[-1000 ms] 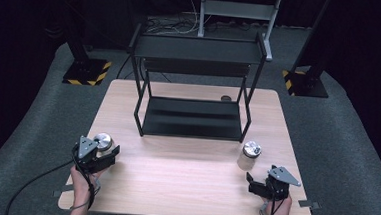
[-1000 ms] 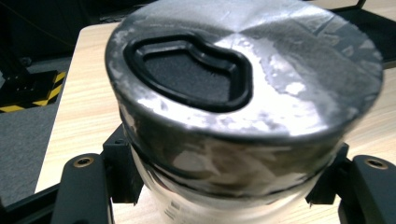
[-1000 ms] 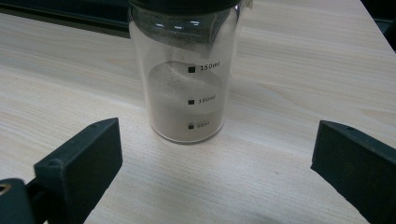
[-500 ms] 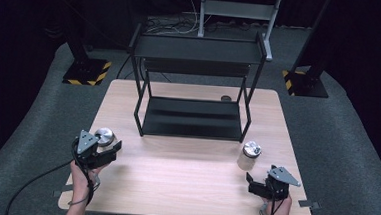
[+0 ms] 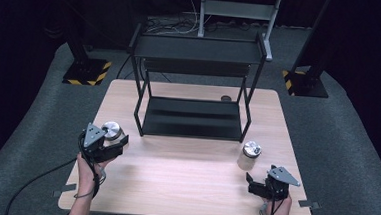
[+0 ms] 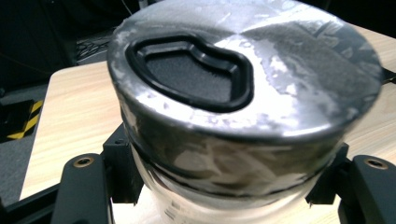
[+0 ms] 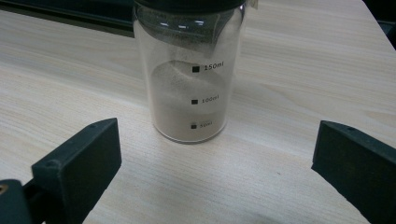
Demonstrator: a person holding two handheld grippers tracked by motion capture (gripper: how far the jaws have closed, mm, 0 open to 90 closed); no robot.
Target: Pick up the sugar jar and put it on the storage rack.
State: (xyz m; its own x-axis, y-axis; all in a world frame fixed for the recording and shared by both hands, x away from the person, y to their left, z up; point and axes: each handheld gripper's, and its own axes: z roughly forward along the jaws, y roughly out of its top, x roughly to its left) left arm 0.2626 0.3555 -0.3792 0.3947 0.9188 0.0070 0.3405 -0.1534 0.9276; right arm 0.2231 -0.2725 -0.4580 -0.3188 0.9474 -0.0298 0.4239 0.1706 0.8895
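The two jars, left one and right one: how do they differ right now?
The left jar is clamped between the left tongs, while the right jar stands free on the table ahead of the open right tongs. The left jar fills its gripper's view, lid toward the camera; the right jar shows its clear side, with volume marks and pale powder inside. Both have silver lids.
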